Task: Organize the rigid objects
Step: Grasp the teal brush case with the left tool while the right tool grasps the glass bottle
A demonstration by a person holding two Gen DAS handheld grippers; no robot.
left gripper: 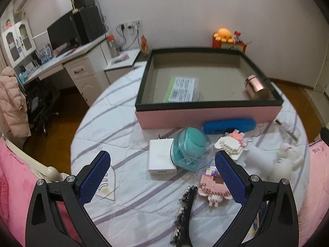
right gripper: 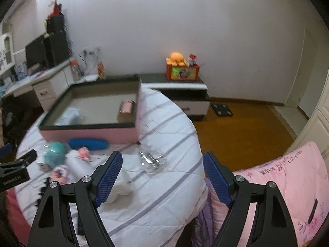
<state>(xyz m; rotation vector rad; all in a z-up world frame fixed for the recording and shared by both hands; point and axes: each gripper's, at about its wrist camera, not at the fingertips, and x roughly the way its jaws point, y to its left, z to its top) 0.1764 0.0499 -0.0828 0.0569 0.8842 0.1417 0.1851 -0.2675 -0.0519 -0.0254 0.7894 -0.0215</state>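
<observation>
A pink box (left gripper: 207, 116) with a dark rim sits on the striped bed; inside lie a copper tin (left gripper: 257, 89) and a green-edged packet (left gripper: 183, 89). In front of it lie a blue case (left gripper: 228, 125), a teal device in clear plastic (left gripper: 190, 148), a white charger (left gripper: 161, 158), pink block figures (left gripper: 213, 187), a black comb (left gripper: 185, 210) and a white plush (left gripper: 285, 160). My left gripper (left gripper: 162, 168) hovers open above the charger, holding nothing. My right gripper (right gripper: 162, 171) is open over the bed's right part, near a clear plastic piece (right gripper: 152, 158) and the pink box (right gripper: 90, 133).
A pink quilt (right gripper: 287, 185) lies at the bed's right edge. A desk (left gripper: 67, 61) with a monitor stands far left, and a low cabinet (right gripper: 185, 94) carries an orange plush on a red box. Bare wood floor (right gripper: 236, 133) lies to the right of the bed.
</observation>
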